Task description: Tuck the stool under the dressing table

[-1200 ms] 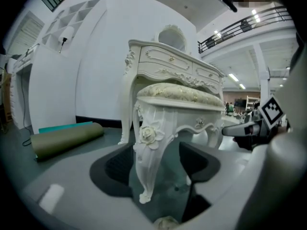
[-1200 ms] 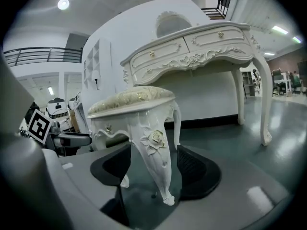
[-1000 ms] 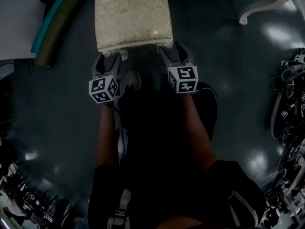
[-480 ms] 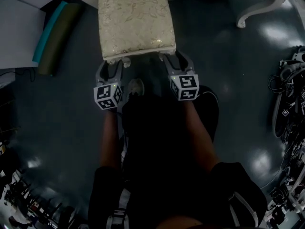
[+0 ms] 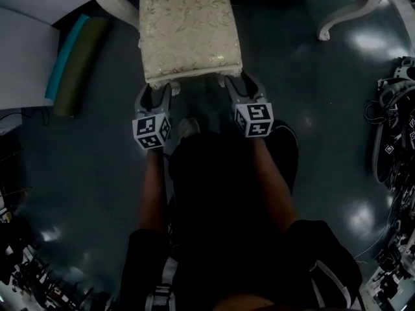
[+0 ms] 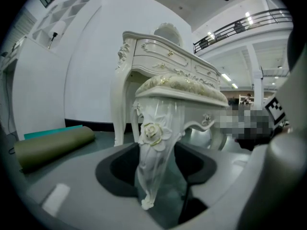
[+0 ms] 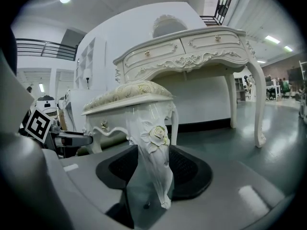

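Note:
The stool (image 5: 188,28) has a cream patterned cushion and white carved legs; it stands ahead of me on the dark floor. My left gripper (image 5: 155,89) is shut on its near left leg (image 6: 152,143), which sits between the dark pads. My right gripper (image 5: 235,81) is shut on the near right leg (image 7: 154,152). Both pairs of jaws have just been closing, each with a leg between them. The white dressing table (image 6: 163,56) stands right behind the stool, drawers facing me (image 7: 192,51). Its curved legs (image 5: 343,8) show at the head view's top.
An olive rolled mat with a teal edge (image 5: 74,50) lies on the floor at the left, beside a white panel (image 5: 19,44). Cables and equipment (image 5: 395,128) crowd the right edge. My shoe (image 5: 188,127) is just behind the stool.
Both grippers have closed on the stool's near legs. Stool and grippers have shifted forward, toward the dressing table, and the table's legs now show more at the top.

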The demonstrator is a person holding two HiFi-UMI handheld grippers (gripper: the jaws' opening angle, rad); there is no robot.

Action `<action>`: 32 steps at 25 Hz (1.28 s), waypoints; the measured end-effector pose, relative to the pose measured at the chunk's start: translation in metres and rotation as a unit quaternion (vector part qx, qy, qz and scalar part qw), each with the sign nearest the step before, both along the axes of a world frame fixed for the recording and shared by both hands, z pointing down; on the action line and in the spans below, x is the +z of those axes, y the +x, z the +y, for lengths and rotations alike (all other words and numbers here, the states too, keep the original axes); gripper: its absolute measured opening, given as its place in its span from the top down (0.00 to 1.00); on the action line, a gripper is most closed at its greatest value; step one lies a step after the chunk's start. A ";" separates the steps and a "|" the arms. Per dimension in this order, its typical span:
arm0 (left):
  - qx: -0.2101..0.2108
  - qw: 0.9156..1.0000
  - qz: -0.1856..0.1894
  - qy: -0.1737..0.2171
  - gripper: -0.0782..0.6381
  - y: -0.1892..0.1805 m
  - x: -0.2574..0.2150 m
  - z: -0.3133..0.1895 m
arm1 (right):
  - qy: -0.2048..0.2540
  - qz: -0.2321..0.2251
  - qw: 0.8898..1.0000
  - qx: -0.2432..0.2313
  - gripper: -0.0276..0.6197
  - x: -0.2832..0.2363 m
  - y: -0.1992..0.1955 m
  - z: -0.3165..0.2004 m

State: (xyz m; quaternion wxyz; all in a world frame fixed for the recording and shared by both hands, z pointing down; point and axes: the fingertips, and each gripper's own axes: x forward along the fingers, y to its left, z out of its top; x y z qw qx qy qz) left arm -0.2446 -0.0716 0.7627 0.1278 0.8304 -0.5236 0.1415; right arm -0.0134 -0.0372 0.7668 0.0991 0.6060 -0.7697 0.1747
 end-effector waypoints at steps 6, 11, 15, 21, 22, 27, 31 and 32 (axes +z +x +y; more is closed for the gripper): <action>0.018 1.000 0.004 0.004 0.55 0.014 -0.002 -0.028 | 0.008 -0.002 1.000 0.022 0.64 -0.001 0.013 -0.019; 0.040 0.999 0.005 0.007 0.56 0.031 -0.003 -0.057 | 0.016 -0.001 0.999 0.036 0.64 -0.003 0.028 -0.041; 0.054 0.998 0.011 0.013 0.56 0.045 -0.003 -0.082 | 0.022 0.000 0.999 0.050 0.64 -0.004 0.042 -0.060; 0.070 0.997 0.020 0.022 0.56 0.063 -0.003 -0.117 | 0.027 -0.003 0.997 0.069 0.64 -0.003 0.058 -0.086; 0.073 0.997 0.021 0.023 0.56 0.066 -0.003 -0.122 | 0.027 -0.002 0.997 0.069 0.64 -0.003 0.061 -0.091; 0.084 0.996 0.024 0.024 0.56 0.078 -0.002 -0.146 | 0.029 -0.001 0.997 0.075 0.65 -0.004 0.071 -0.111; 0.093 0.995 0.025 0.031 0.56 0.087 -0.003 -0.167 | 0.035 -0.003 0.996 0.082 0.65 -0.005 0.080 -0.127; 0.094 0.995 0.026 0.034 0.56 0.089 -0.004 -0.171 | 0.037 -0.003 0.996 0.082 0.65 -0.006 0.082 -0.131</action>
